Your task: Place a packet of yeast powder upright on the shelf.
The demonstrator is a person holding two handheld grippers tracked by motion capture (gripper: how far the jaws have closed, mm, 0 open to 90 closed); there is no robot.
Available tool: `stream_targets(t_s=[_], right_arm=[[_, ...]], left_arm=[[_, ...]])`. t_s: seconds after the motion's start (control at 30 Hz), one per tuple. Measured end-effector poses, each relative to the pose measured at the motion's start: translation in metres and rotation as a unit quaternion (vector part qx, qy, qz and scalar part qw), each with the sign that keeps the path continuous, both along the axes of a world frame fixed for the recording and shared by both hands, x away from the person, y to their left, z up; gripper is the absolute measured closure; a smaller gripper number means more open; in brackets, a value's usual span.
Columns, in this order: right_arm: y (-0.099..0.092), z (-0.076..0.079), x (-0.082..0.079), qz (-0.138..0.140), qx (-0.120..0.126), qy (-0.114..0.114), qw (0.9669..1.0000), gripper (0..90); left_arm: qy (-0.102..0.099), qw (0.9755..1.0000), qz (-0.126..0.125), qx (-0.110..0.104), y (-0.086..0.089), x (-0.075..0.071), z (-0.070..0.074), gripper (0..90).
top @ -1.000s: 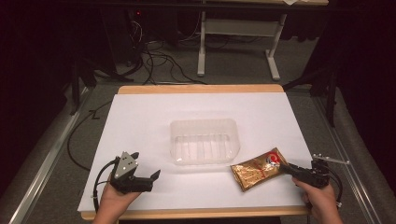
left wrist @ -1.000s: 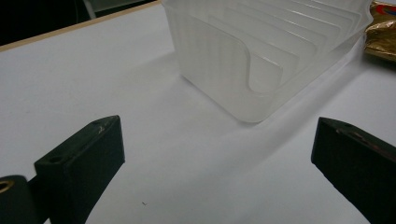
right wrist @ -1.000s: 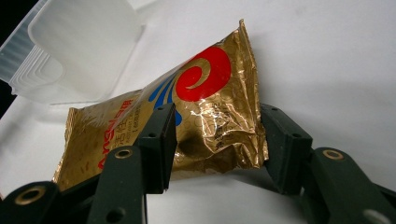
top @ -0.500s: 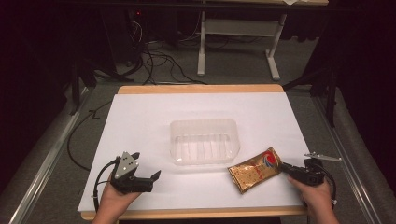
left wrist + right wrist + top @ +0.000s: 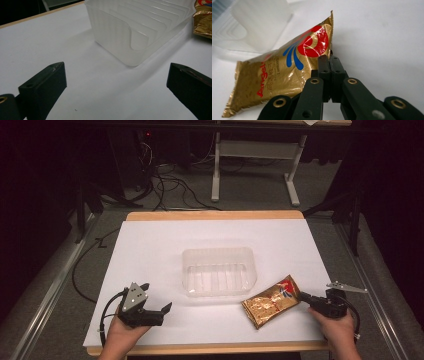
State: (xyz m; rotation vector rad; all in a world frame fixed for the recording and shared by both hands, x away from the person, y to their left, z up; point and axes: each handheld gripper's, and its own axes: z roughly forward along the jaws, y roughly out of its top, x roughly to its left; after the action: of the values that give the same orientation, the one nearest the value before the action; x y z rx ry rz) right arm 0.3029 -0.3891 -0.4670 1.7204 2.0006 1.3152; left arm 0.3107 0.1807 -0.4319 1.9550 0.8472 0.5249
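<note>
The gold packet (image 5: 271,303) lies on the white table (image 5: 150,245), just beside the clear tray's (image 5: 218,271) near right corner. The right gripper (image 5: 329,58) has just been closing and now pinches only the packet's thin end seam. Such a small bite may slip when lifting, or the packet swings and hits the tray wall. The left gripper (image 5: 117,82) rests spread and empty.

from my right gripper (image 5: 329,75) view i can't see the edge of the gold packet (image 5: 284,67) where the jaws meet it; their black links cover it. the clear tub (image 5: 259,25) is a blur, cut off at the top left. in my left gripper view the packet (image 5: 203,18) runs off the right edge.
</note>
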Motion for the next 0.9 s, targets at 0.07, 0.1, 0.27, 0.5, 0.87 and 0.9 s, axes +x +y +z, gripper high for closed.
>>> stream_targets(t_s=[0.07,0.1,0.27,0.5,0.87,0.9], right_arm=[[0.001,0.004,-0.002,-0.001,0.004,-0.01,0.9999,90.0],[0.002,0.007,-0.004,0.0,0.008,-0.023,0.9997,90.0],[0.003,0.015,-0.007,0.004,0.019,-0.047,0.9987,90.0],[0.002,0.025,-0.014,0.002,0.039,-0.081,0.9959,90.0],[0.002,0.042,-0.025,-0.014,0.05,-0.142,0.9884,90.0],[0.003,0.045,-0.026,-0.015,0.05,-0.15,0.9873,90.0]], left_arm=[[-0.001,1.0,0.0,0.001,0.0,0.0,0.0,3.3],[-0.002,1.0,0.001,0.0,0.0,0.0,0.0,3.2],[-0.003,1.0,0.0,0.001,0.0,0.0,0.0,3.3],[-0.018,0.9998,0.003,-0.012,0.002,-0.002,0.004,3.8],[-0.032,0.9993,0.008,-0.018,0.004,-0.004,0.006,4.0],[-0.033,0.9993,0.008,-0.017,0.004,-0.004,0.007,4.0]])
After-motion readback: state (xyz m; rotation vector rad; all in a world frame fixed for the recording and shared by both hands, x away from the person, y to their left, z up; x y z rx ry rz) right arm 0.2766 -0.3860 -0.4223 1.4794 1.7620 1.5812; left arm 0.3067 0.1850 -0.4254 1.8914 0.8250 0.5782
